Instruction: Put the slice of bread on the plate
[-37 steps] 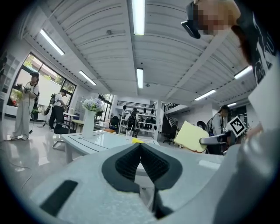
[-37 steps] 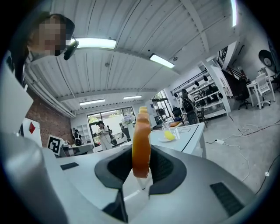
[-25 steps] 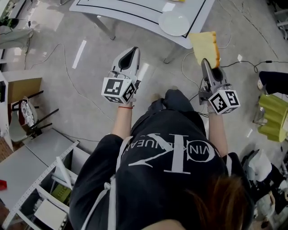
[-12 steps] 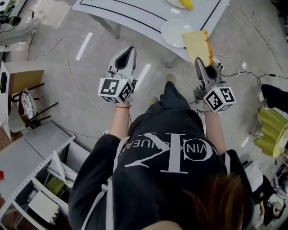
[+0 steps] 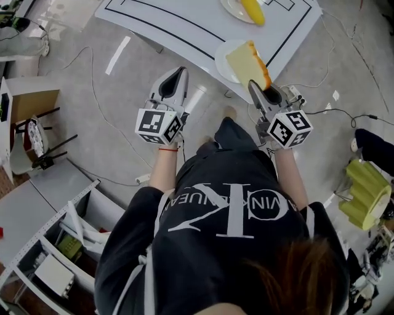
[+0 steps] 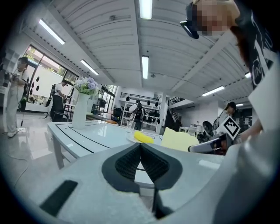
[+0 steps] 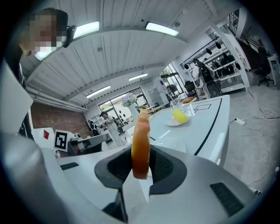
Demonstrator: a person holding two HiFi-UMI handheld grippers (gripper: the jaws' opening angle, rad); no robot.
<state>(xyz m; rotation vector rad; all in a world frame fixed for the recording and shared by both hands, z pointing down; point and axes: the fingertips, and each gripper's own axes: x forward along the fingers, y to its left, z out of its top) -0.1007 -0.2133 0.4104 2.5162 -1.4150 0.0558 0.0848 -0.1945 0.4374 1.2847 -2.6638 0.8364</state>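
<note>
The slice of bread [image 5: 245, 63], pale yellow with an orange crust, stands on edge in my right gripper [image 5: 257, 88], whose jaws are shut on its lower end. It hangs over the near edge of a white plate [image 5: 221, 56] on the white table [image 5: 178, 31]. In the right gripper view the bread [image 7: 141, 140] shows edge-on between the pads. My left gripper [image 5: 180, 72] is shut with nothing in it, over the floor just short of the table's edge. From the left gripper view [image 6: 140, 146] the bread [image 6: 179, 140] appears to the right.
A second plate with a yellow fruit [image 5: 251, 10] sits farther back on the table. A vase of flowers [image 6: 81, 111] stands at the table's far end. Cables cross the floor [image 5: 92, 92]. A shelf unit [image 5: 55, 246] is at lower left and a green object [image 5: 363, 191] at right.
The table has come nearer to both grippers. My right gripper has carried the bread from beside the table's corner to over the white plate. My left gripper stays shut.
</note>
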